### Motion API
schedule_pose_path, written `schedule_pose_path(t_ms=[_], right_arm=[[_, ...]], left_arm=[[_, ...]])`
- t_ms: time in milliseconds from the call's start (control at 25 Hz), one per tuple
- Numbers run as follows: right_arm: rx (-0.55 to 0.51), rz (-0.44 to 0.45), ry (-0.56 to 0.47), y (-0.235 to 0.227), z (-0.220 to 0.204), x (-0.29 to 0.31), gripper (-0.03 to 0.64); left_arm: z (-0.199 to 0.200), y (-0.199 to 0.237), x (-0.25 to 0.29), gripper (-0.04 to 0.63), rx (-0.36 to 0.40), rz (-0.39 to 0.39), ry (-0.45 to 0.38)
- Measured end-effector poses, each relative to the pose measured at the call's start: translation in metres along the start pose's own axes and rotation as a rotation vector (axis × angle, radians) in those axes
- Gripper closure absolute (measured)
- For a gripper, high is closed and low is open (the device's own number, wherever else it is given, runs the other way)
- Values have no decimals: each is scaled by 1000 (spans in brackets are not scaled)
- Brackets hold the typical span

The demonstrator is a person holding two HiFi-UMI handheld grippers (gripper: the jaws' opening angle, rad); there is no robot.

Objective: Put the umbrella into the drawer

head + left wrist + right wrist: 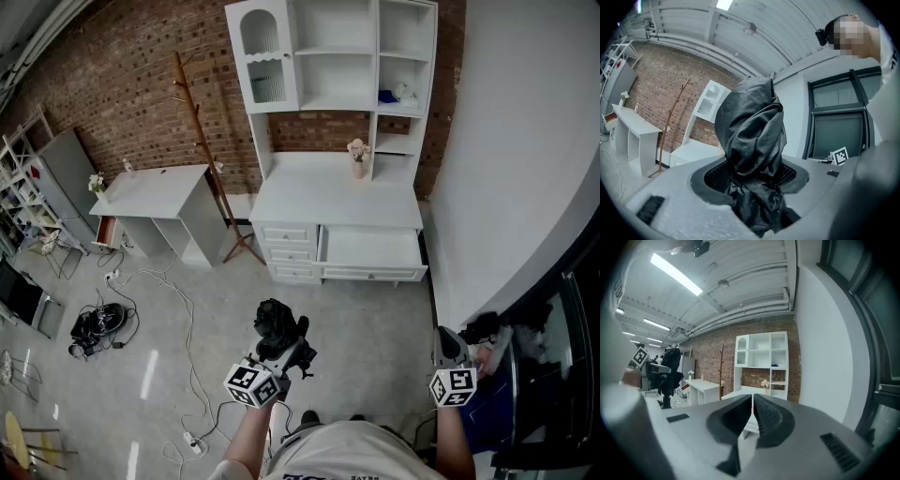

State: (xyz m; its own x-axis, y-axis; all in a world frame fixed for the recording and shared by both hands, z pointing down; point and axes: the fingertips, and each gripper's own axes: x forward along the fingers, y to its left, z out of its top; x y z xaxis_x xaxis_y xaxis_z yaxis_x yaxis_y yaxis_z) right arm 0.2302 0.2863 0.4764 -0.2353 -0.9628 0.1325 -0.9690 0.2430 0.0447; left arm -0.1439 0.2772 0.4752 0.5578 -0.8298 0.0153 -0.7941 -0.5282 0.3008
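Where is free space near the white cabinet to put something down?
The open drawer looks bare inside. The cabinet top is free left of the flower vase. Cables clutter the floor at left.

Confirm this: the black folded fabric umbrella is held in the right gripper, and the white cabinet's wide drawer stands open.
Wrong gripper: the black folded fabric umbrella is held in the left gripper, as the left gripper view shows; the right gripper is shut and empty. The white cabinet's wide drawer stands open.
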Motion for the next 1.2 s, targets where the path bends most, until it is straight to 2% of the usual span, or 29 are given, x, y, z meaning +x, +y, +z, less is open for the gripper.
schedule_pose_path(t_ms=[1200], right_arm=[[7,-49,12,42,2,0,581]], left_arm=[[5,33,-15,330,-19,-62,6]])
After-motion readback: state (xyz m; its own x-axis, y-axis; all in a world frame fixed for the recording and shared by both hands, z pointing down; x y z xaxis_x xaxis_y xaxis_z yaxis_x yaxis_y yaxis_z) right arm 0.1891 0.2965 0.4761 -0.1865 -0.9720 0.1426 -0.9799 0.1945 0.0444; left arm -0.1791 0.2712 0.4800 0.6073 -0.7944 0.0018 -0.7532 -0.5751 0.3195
